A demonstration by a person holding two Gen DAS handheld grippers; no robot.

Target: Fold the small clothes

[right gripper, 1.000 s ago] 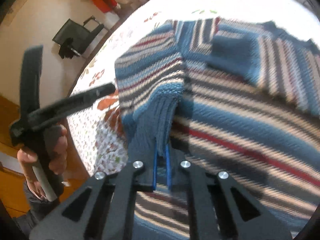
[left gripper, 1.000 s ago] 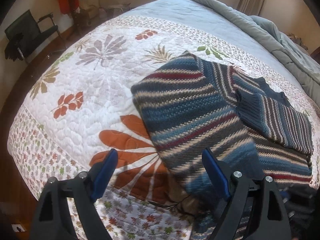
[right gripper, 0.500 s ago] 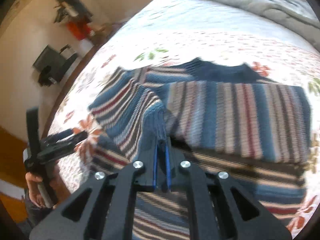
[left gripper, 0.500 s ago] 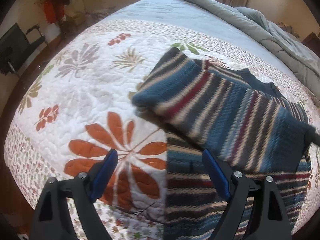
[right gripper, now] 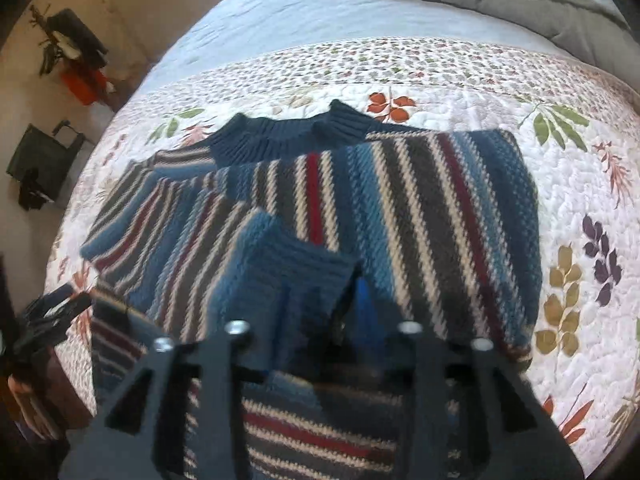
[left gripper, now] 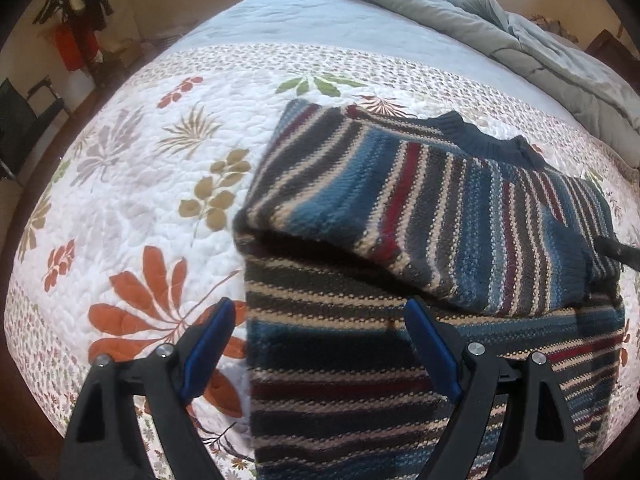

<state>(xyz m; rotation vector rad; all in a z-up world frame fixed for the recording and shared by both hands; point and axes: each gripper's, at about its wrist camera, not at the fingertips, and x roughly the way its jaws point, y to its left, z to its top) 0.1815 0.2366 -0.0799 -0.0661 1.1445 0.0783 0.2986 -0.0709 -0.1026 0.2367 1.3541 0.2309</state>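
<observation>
A striped knit sweater (left gripper: 420, 208) in blue, grey, cream and red lies on the quilted bedspread (left gripper: 132, 184), both sleeves folded across its chest. My left gripper (left gripper: 320, 344) hangs open above the sweater's left edge, nothing between its blue pads (left gripper: 208, 336). In the right wrist view the blue sleeve cuff (right gripper: 296, 276) lies between the jaws of my right gripper (right gripper: 320, 300). Those jaws are opening, with one blue pad (right gripper: 363, 300) standing off the cuff and the other hidden behind the knit. The sweater's dark blue collar (right gripper: 280, 136) points toward the far side of the bed.
A grey duvet (left gripper: 500, 28) is bunched at the far end of the bed. A black chair (right gripper: 40, 160) and red items (right gripper: 82, 84) stand on the floor to the left. The left gripper (right gripper: 52, 312) and a hand show at the right wrist view's left edge.
The right gripper carried the sleeve across the sweater's chest, laid it down and parted its jaws. The left gripper shifted over the sweater's left edge, still open.
</observation>
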